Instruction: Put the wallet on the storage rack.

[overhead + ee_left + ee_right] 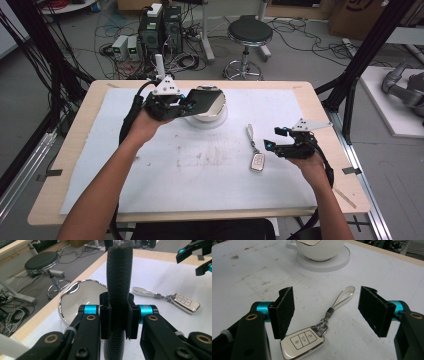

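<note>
My left gripper [188,104] is shut on a black, leather-textured flat object [202,99] and holds it above the table, over a white bowl [216,109] with a shiny rim on a round white coaster. In the left gripper view the black object [119,272] stands edge-on between the pads, with the bowl [82,293] behind it. A white car key [256,161] with a looped strap lies on the mat right of centre. My right gripper [271,139] hovers open just right of the key. In the right gripper view the key [303,342] and its strap lie between the spread jaws, untouched.
A white mat [150,170] covers the wooden table. Behind the far edge stand a black stool [249,32] and computer boxes with cables [160,30] on the floor. A black frame post [357,60] rises at the table's right.
</note>
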Motion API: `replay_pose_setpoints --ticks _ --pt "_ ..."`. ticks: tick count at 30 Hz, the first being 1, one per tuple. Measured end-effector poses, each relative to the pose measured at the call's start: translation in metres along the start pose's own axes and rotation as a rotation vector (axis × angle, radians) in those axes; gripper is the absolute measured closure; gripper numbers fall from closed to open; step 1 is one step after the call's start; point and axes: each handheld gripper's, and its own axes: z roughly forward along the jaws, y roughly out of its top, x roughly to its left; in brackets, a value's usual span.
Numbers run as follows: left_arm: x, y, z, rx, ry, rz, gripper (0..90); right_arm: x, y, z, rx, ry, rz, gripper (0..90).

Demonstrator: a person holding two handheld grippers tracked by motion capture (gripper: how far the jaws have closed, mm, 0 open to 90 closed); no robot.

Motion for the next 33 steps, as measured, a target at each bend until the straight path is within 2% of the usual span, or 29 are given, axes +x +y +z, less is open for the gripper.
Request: replay_pose_setpoints --ticks 6,9,17,28,33 --pt "0.011 0.012 0.019 0.063 0.02 0.034 78.0 -0.003 0.0 -0.003 -0.009 -0.004 0.008 29.9" --pt "0.013 0.011 0.025 0.081 0.02 0.034 78.0 -0.004 0.0 -0.003 -0.012 -0.003 0.005 29.9" --pt "0.02 0.009 0.047 0.178 0.041 0.054 77.9 -0.007 -0.002 -0.006 -0.02 -0.005 0.019 29.9" --pt "0.024 0.004 0.072 0.261 0.066 0.056 77.7 -0.007 -0.002 -0.006 -0.022 -0.004 0.021 29.9" --pt "0.024 0.009 0.083 0.297 0.073 0.062 77.2 -0.008 -0.002 -0.006 -0.022 -0.004 0.023 29.9"
